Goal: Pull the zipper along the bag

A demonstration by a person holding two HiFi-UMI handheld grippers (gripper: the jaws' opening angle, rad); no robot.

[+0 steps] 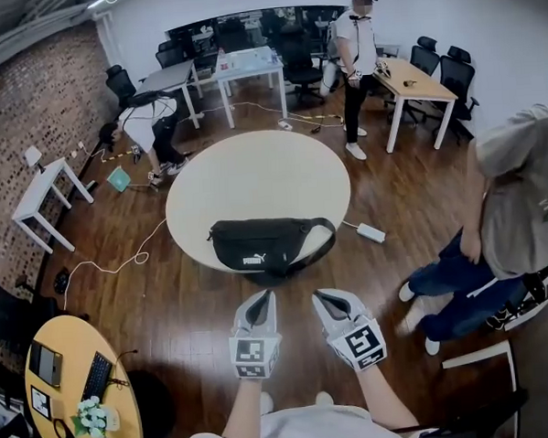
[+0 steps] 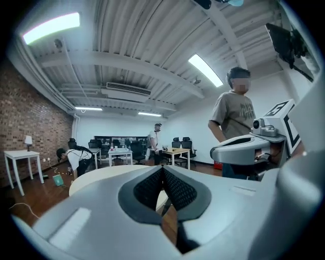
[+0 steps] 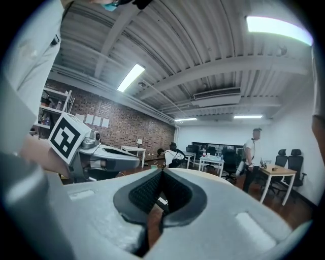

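Fingers [image 2: 179,189] on your left gripper [image 1: 258,299] and right gripper [image 1: 328,296] are pressed shut on nothing, both held short of the round counter [image 1: 253,169], where the black Puma waist bag [image 1: 262,244] lies broadside at your 12 o'clock, probably to let you pull along its length.

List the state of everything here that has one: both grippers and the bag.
left gripper: shut, empty, clear of the bag
right gripper: shut, empty, clear of the bag
bag: lying on the round table, untouched; zipped or not, cannot tell
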